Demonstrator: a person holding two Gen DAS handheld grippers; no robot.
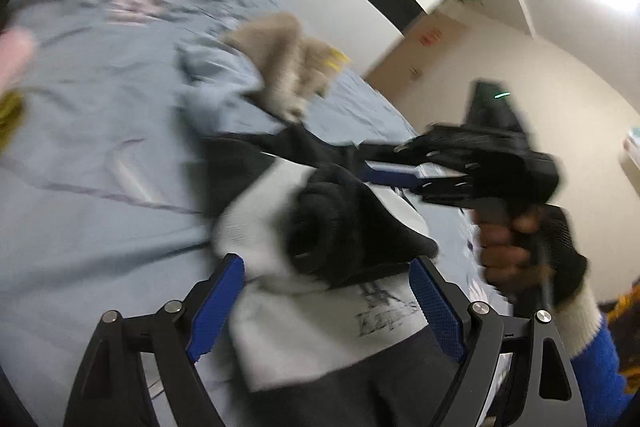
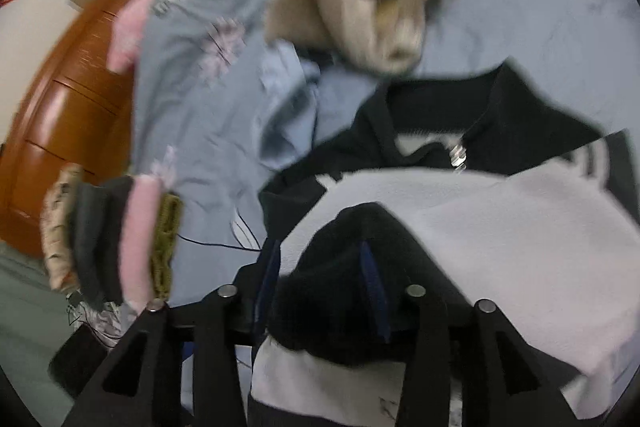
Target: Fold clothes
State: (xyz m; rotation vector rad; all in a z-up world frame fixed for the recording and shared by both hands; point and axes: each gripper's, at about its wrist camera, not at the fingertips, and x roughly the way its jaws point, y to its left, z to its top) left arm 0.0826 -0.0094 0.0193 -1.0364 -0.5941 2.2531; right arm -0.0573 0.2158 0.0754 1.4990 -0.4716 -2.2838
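A black and white jacket [image 1: 320, 267] lies on a blue bedsheet [image 1: 100, 147]. In the left wrist view my left gripper [image 1: 328, 307] is open, its blue pads on either side of the jacket's white body and black cuff [image 1: 340, 227]. My right gripper [image 1: 384, 167] reaches in from the right, shut on the jacket's black fabric. In the right wrist view the right gripper [image 2: 320, 275] is closed on a black sleeve fold [image 2: 344, 267], with the white panel [image 2: 500, 227] and the zipped collar [image 2: 456, 131] beyond. Both views are blurred.
A beige garment [image 2: 360, 15] with a yellow and red print lies crumpled farther up the bed. A stack of folded clothes [image 2: 120, 235] sits at the bed's left edge. A wooden cabinet [image 2: 68, 99] stands beside the bed. A light blue garment [image 2: 288, 115] lies near the jacket.
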